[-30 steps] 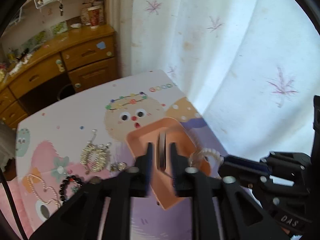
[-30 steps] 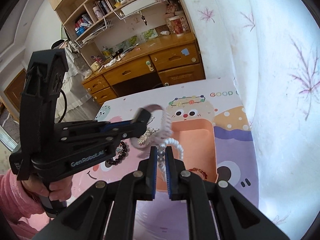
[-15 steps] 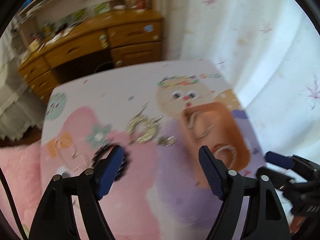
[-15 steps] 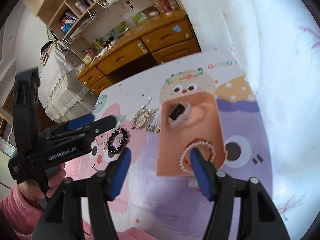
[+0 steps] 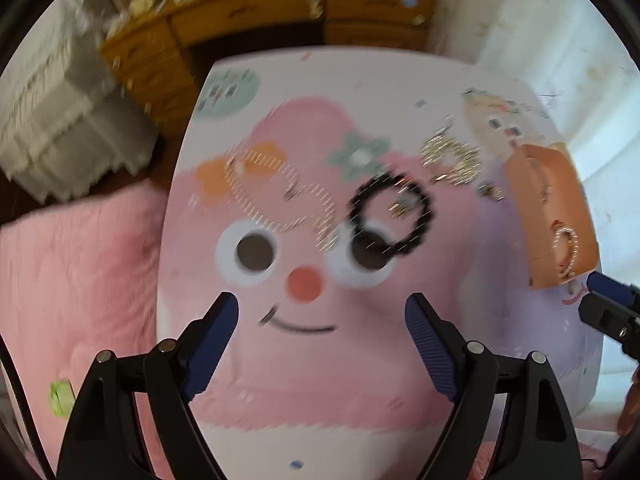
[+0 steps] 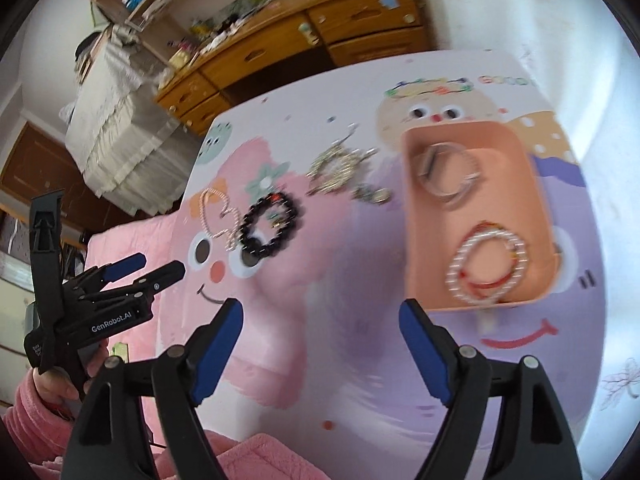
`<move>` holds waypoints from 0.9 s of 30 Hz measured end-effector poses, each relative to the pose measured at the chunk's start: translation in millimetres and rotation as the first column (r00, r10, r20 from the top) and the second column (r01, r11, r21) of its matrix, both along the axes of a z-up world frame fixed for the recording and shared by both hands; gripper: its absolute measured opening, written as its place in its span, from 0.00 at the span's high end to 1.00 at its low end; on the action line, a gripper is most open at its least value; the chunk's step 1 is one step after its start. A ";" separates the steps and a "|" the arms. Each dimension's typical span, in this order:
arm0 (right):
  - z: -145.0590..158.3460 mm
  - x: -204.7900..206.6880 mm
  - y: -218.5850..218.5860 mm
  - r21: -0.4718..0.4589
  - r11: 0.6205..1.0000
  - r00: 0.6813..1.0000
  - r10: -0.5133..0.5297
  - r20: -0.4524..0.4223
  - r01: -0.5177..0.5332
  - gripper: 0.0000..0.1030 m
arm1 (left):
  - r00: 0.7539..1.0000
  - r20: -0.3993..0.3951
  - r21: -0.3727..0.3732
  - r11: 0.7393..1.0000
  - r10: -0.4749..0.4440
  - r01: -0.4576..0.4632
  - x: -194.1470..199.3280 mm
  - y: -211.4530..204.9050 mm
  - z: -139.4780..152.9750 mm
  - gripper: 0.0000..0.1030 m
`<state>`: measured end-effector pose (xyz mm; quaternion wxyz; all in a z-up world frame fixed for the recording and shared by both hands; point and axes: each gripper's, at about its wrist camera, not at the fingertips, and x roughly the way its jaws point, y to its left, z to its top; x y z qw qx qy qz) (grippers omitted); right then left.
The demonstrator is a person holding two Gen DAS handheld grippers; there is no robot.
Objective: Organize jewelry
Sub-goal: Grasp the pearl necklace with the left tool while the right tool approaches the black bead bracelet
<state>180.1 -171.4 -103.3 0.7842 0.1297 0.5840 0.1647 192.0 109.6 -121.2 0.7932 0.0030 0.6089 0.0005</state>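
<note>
Both claws empty, jaws spread wide and just been opening; nothing between the pads. Left claw (image 5: 322,312) hangs over the near pink part of the cartoon-print table (image 6: 340,360); right claw (image 6: 320,320) hangs further right, just near of the tray.

Peach rectangular plastic tray (image 6: 416,264) sits at right. Inside: a silver-grey bangle (image 6: 448,176) at the far end, a white beaded bracelet with a red strand (image 6: 486,268) at the near end.

Loose on the table, left of the tray: black round-bead bracelet (image 5: 390,214) in the middle; thin pale bead chain (image 5: 280,196) looped just left of it, possibly touching; gold sparkly hoop earrings (image 6: 336,168) further away; a small metallic piece (image 6: 372,194) beside them.

Handling, judged: the black bracelet is light, limp on its cord, beads hard and likely slick. Best pinched across one side of the ring, pads straddling the beads. The chain is finer, likely to snag or trail; take it at a bunched loop.
</note>
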 end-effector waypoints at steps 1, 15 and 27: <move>-2.1 1.2 6.2 -0.003 1.000 1.000 0.004 -0.006 -0.004 0.22 | 1.000 -0.022 -0.016 1.000 0.018 -0.018 1.1 7.9 -2.5 0.18; -59.5 22.2 116.0 -0.249 0.962 0.991 0.125 0.041 -0.111 0.22 | 0.970 -0.187 -0.098 0.980 0.154 -0.174 86.4 91.6 -40.5 0.13; -91.6 35.3 142.0 -0.290 0.953 0.979 0.136 0.151 -0.088 0.22 | 0.928 -0.248 -0.099 0.946 0.278 -0.310 150.1 91.0 -90.4 0.13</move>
